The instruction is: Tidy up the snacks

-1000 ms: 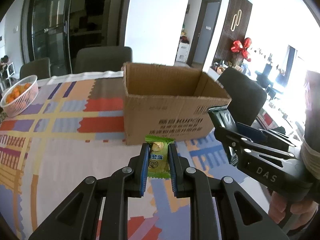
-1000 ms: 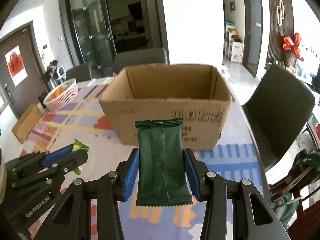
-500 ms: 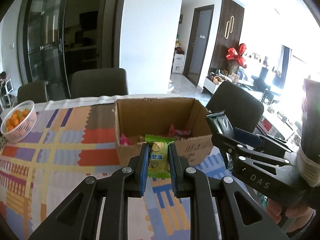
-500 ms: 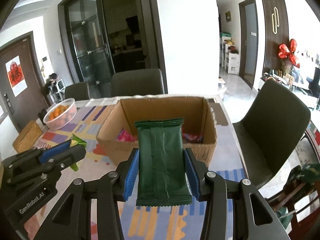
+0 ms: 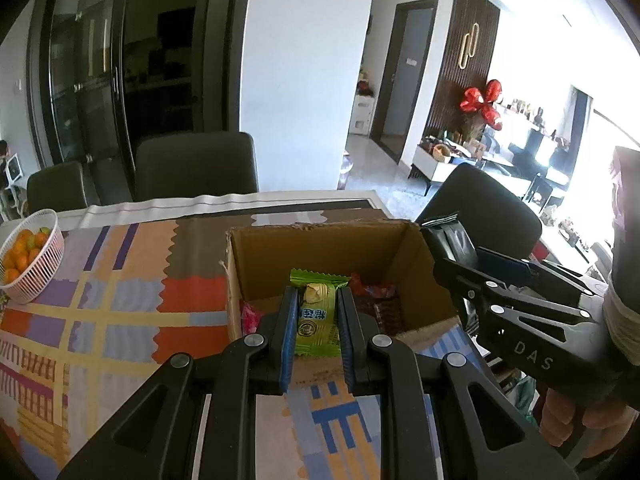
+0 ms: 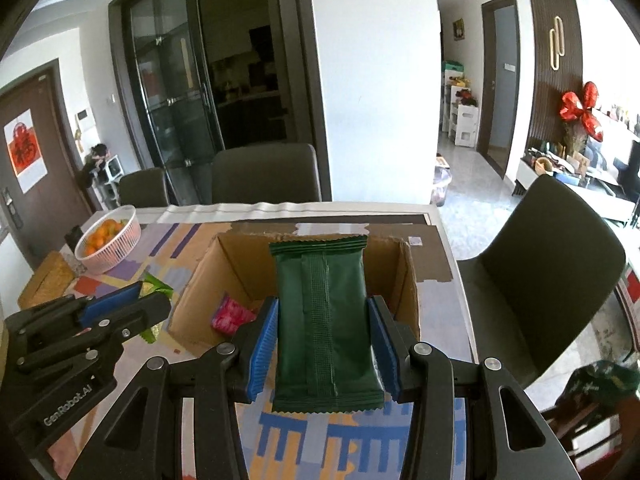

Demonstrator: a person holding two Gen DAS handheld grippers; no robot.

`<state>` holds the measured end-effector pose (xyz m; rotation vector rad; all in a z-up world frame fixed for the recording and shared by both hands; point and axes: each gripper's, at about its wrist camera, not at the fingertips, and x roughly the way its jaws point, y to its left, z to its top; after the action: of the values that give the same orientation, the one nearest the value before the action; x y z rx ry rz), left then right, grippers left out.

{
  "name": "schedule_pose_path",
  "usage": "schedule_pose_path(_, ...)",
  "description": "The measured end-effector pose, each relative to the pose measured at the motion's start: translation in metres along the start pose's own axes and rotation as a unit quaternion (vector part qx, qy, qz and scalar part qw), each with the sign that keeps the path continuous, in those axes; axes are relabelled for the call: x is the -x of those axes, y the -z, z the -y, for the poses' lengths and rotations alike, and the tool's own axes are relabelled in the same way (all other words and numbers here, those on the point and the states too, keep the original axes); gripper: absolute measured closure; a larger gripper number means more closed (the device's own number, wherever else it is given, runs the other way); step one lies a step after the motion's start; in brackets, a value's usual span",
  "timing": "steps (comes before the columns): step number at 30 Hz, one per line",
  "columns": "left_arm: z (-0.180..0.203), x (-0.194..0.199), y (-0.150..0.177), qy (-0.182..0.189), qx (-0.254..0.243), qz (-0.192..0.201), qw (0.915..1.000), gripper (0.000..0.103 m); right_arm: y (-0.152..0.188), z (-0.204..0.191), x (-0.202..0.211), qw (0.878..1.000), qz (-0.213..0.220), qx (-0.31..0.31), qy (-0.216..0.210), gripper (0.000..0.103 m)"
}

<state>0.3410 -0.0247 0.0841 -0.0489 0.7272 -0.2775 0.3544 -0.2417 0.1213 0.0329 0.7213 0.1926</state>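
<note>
Tongs pinch my snacks, left tongs [image 5: 316, 316] the green candy [image 5: 317, 314], right tongs [image 6: 323, 344] the dark green packet [image 6: 324, 320], cardboard box [image 6: 408, 280] open just beyond both.

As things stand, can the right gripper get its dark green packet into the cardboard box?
Probably yes: the right gripper holds the dark green packet before the cardboard box, whose top is open with bare floor inside.
</note>
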Motion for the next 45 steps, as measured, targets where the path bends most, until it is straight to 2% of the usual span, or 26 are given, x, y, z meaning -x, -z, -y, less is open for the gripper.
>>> schedule_pose_path(9, -0.005, -0.036, -0.014, -0.020, -0.005, -0.028, 0.9994, 0.083, -0.016, 0.006, -0.044, 0.998, -0.051, 0.018, 0.015, 0.057)
schedule_pose_path(14, -0.008, -0.060, -0.016, -0.033, -0.008, -0.049, 0.9982, 0.082, -0.018, 0.009, -0.071, 0.996, -0.079, 0.036, 0.039, 0.057)
schedule_pose_path(16, -0.011, -0.067, -0.016, -0.039, -0.004, -0.059, 0.9975, 0.067, -0.018, 0.008, -0.078, 0.994, -0.089, 0.039, 0.044, 0.057)
schedule_pose_path(21, -0.015, -0.064, -0.009, -0.053, -0.011, -0.054, 0.9970, 0.059, -0.014, 0.012, -0.083, 0.993, -0.096, 0.031, 0.056, 0.047)
schedule_pose_path(29, -0.011, -0.041, 0.008, -0.079, -0.026, -0.037, 0.9958, 0.050, 0.002, 0.015, -0.063, 0.994, -0.088, 0.030, 0.059, 0.038)
schedule_pose_path(33, -0.007, -0.018, 0.016, -0.082, -0.027, -0.018, 0.9961, 0.041, 0.010, 0.015, -0.044, 0.996, -0.074, 0.025, 0.053, 0.034)
schedule_pose_path(40, 0.004, 0.034, 0.044, -0.094, -0.031, 0.024, 0.9948, 0.028, 0.033, 0.008, 0.012, 0.997, -0.021, 0.022, 0.067, 0.020)
schedule_pose_path(45, 0.012, 0.065, 0.073, -0.100, -0.035, 0.044, 0.9934, 0.019, 0.057, 0.002, 0.054, 0.997, 0.015, 0.021, 0.078, 0.016)
